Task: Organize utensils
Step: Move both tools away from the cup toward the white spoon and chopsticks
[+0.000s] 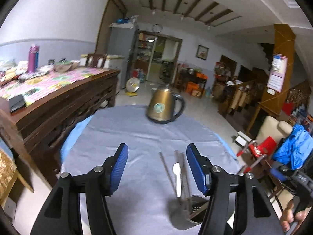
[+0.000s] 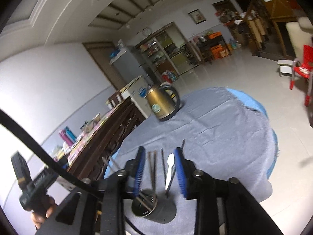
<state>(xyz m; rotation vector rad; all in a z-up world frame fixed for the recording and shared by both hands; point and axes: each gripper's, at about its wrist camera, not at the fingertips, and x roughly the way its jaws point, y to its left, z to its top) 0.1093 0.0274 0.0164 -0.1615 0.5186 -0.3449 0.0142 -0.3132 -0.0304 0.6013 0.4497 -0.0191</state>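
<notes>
A dark metal utensil cup (image 1: 192,209) (image 2: 144,205) stands on the grey-clothed round table (image 1: 137,137) (image 2: 225,137). It holds several chopsticks (image 1: 166,168) (image 2: 152,168) and a white plastic spoon (image 1: 177,178) (image 2: 169,170), all sticking up. My left gripper (image 1: 157,168) is open and empty, above the table, with the cup by its right finger. My right gripper (image 2: 160,168) is open and empty, above the cup, with the utensils showing between its fingers.
A gold electric kettle (image 1: 164,107) (image 2: 162,103) stands at the table's far side. A wooden sideboard (image 1: 58,105) cluttered with items runs along the left. A red chair (image 1: 260,150) and a chair with blue cloth (image 1: 293,146) stand at the right.
</notes>
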